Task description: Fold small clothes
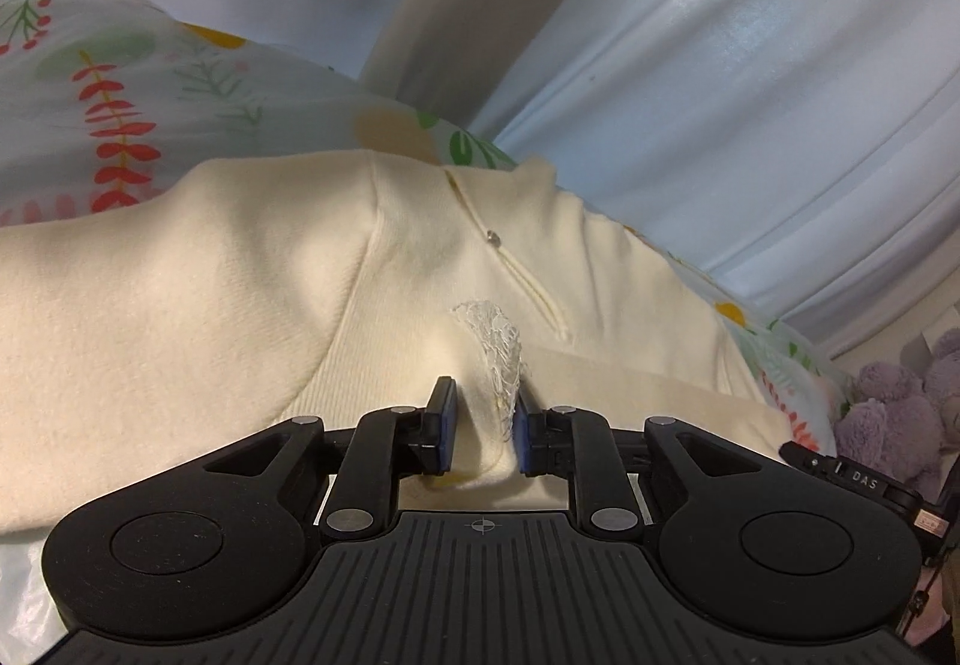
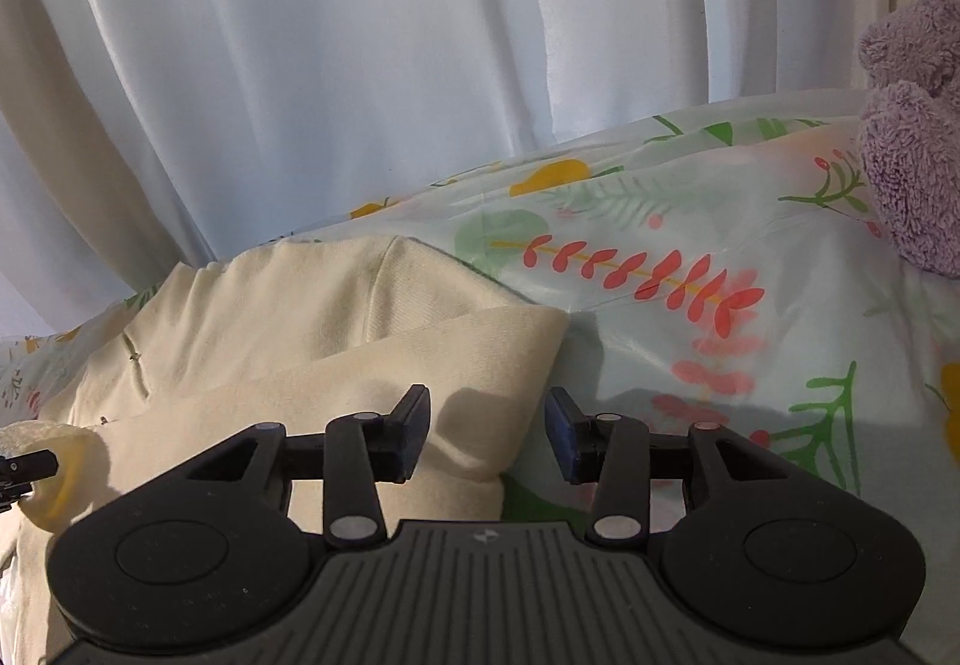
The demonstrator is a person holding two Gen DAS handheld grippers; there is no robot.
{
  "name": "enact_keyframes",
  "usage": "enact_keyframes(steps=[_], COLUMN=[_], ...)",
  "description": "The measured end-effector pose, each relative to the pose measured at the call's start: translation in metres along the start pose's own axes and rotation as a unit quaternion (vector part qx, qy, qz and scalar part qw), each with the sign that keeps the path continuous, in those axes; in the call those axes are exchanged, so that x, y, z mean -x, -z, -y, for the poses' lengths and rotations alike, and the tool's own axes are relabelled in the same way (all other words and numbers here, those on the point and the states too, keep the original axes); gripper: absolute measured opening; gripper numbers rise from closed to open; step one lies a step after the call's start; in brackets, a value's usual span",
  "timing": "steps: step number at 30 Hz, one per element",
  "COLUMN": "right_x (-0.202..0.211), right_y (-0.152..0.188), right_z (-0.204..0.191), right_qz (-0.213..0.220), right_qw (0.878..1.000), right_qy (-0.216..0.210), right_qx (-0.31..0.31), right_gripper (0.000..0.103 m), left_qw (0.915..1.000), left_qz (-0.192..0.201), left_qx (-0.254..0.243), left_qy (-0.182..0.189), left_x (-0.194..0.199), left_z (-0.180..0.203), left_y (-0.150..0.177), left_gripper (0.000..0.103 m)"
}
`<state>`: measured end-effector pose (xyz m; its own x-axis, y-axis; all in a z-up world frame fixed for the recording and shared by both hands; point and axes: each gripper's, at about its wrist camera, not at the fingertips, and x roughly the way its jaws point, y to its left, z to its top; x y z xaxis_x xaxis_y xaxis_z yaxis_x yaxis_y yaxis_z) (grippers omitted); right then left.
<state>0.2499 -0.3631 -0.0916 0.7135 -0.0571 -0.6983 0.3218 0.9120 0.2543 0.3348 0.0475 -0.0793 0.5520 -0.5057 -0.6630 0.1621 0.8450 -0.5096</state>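
**Cream top lies on the flowered sheet**

The left gripper (image 1: 485, 416) has its jaws slightly apart, a pinched ridge of the cream top (image 1: 240, 275) between them. The right gripper (image 2: 487, 434) stands half open and empty over the top's folded edge, beside the flowered sheet (image 2: 690, 221).

Cream knit garment (image 1: 198, 293) with snap placket and small lace patch, lying flat, partly folded, on floral-printed sheet, right edge doubled over
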Motion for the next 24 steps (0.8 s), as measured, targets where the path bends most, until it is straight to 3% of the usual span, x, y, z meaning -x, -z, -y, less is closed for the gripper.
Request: enact_keyframes(steps=[2,6,8,10,14,17,20,22,24], right_x=[-0.005,-0.012,-0.013,-0.008,0.010,0.002,-0.001,0.004,0.010], right_y=[0.000,0.002,0.003,0.003,-0.003,-0.003,0.000,0.001,0.001], right_z=[0.003,-0.004,-0.011,-0.017,-0.008,0.003,0.013,0.015,0.013], right_qz=[-0.007,-0.009,0.001,0.017,0.073,0.061,0.040,0.043,0.048], right_qw=[1.000,1.000,0.999,0.998,0.996,0.997,0.998,0.998,0.998], right_qy=[-0.008,-0.024,-0.020,-0.011,0.002,0.036,0.047,0.036,0.023], right_qx=[-0.014,0.002,0.029,0.058,0.047,0.034,0.023,0.018,0.021], right_gripper=[0.053,0.050,0.026,0.009,0.008,0.008,0.009,0.009,0.012], left_qw=[1.0000,0.9994,0.9992,0.9993,0.9990,0.9992,0.9998,1.0000,0.9999], left_qz=[-0.007,-0.011,-0.008,0.001,0.031,0.036,0.018,0.006,0.007], left_qx=[-0.002,-0.031,-0.039,-0.037,-0.031,-0.015,0.003,0.007,0.005], left_qy=[0.005,0.007,0.003,0.006,0.013,-0.009,-0.010,0.001,0.014], left_x=[-0.002,-0.007,-0.008,-0.006,0.005,0.004,0.001,0.002,0.004], left_z=[-0.001,0.004,0.005,0.005,0.005,-0.003,-0.015,-0.019,-0.021], left_y=[0.001,0.002,0.002,-0.001,-0.010,-0.015,-0.014,-0.009,-0.004], left_gripper=[0.021,0.008,0.007,0.007,0.007,0.007,0.021,0.046,0.058])
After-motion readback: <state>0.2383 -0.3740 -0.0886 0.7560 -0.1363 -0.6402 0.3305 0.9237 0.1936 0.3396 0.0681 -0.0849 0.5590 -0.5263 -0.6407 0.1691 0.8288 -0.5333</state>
